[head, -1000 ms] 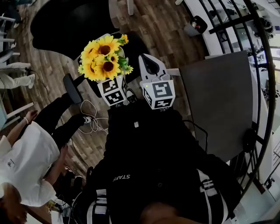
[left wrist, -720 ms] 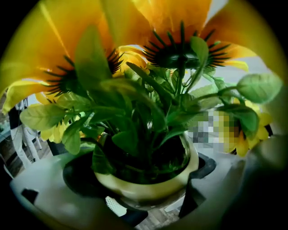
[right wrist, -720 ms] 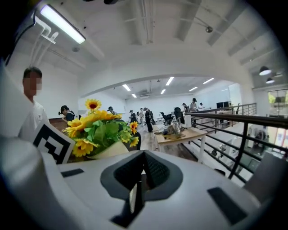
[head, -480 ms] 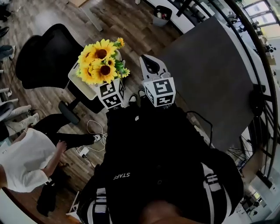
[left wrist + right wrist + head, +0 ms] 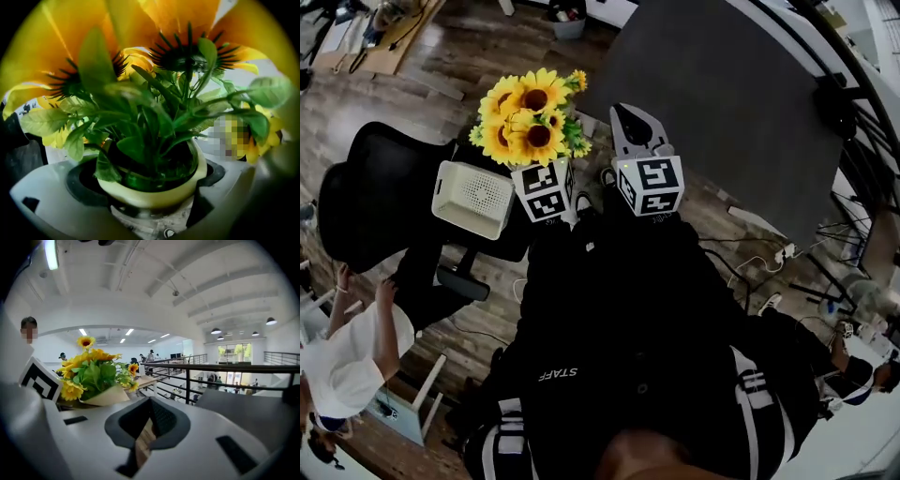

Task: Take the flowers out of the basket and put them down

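The left tongs (image 5: 145,177) are clamped on the flowers (image 5: 530,117). In the left gripper view, the cream pot (image 5: 192,180) sits squarely between the two jaws, with a dark pad against each flank of the pot. Green leaves (image 5: 140,117) and large yellow blooms fill the rest of that view.

In the head view, we see the sunflower bunch standing upright above the marker cube (image 5: 546,190) of the left tongs. It is clear of the basket and held over the wooden floor (image 5: 441,94).

The basket (image 5: 455,192) is a cream, perforated container. It rests on the black office chair (image 5: 375,202), just to the left of the marker cube, and nothing shows inside it.

The right tongs (image 5: 150,404) are held beside the left tongs, near them but apart. Their jaw tips meet and nothing is gripped; only a sliver of floor shows through the slot behind the tips.

The dark grey bench (image 5: 712,103) lies ahead and to the right of both tongs, near them. A person in a white top (image 5: 347,366) stands at the lower left, well apart from the flowers.
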The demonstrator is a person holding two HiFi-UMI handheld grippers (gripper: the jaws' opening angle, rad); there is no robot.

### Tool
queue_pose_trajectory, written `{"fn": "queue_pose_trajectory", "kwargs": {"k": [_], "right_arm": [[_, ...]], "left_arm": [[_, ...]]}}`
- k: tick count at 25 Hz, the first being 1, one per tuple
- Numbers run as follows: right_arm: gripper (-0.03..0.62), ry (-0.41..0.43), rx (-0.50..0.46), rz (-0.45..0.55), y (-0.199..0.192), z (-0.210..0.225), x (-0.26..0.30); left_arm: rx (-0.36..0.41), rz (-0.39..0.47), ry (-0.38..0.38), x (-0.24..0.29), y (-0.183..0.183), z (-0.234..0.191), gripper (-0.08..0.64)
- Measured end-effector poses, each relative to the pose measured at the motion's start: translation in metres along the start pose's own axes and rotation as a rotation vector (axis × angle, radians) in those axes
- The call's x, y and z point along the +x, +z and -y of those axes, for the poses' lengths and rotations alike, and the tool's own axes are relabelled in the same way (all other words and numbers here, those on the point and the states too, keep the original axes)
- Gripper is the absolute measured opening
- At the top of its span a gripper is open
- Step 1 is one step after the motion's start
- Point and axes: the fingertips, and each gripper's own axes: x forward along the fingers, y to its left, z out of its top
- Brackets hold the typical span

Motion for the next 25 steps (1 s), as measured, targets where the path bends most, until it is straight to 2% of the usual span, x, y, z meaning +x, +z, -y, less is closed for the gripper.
{"fn": "queue_pose_trajectory", "kwargs": {"k": [4, 6, 10, 12, 15, 19, 25], "right_arm": [[0.012, -0.128, 0.072, 0.007, -0.009, 0.085, -0.04], [0.012, -0.189, 0.081, 0.016, -0.013, 0.096, -0.049], [0.012, -0.287, 0.069, 0.023, -0.021, 0.089, -0.059], [0.012, -0.331, 0.07, 0.027, -0.024, 0.106, -0.069], [0.012, -0.41, 0.096, 0.036, -0.027, 0.153, -0.089], [0.012, -0.48, 0.12, 0.038, -0.036, 0.218, -0.115], [0.012, -0.551, 0.156, 0.014, -0.065, 0.278, -0.125]], "left_arm": [[0.082, -0.058, -0.118, 0.03, 0.003, 0.09, 0.514], [0.104, -0.083, -0.176, 0.037, -0.005, 0.105, 0.514], [0.119, -0.052, -0.274, 0.041, -0.011, 0.112, 0.514], [0.128, -0.033, -0.316, 0.05, -0.01, 0.133, 0.514], [0.15, -0.038, -0.375, 0.069, -0.008, 0.183, 0.514], [0.18, -0.065, -0.417, 0.098, -0.013, 0.246, 0.514], [0.197, -0.112, -0.437, 0.149, -0.047, 0.289, 0.514]]}}
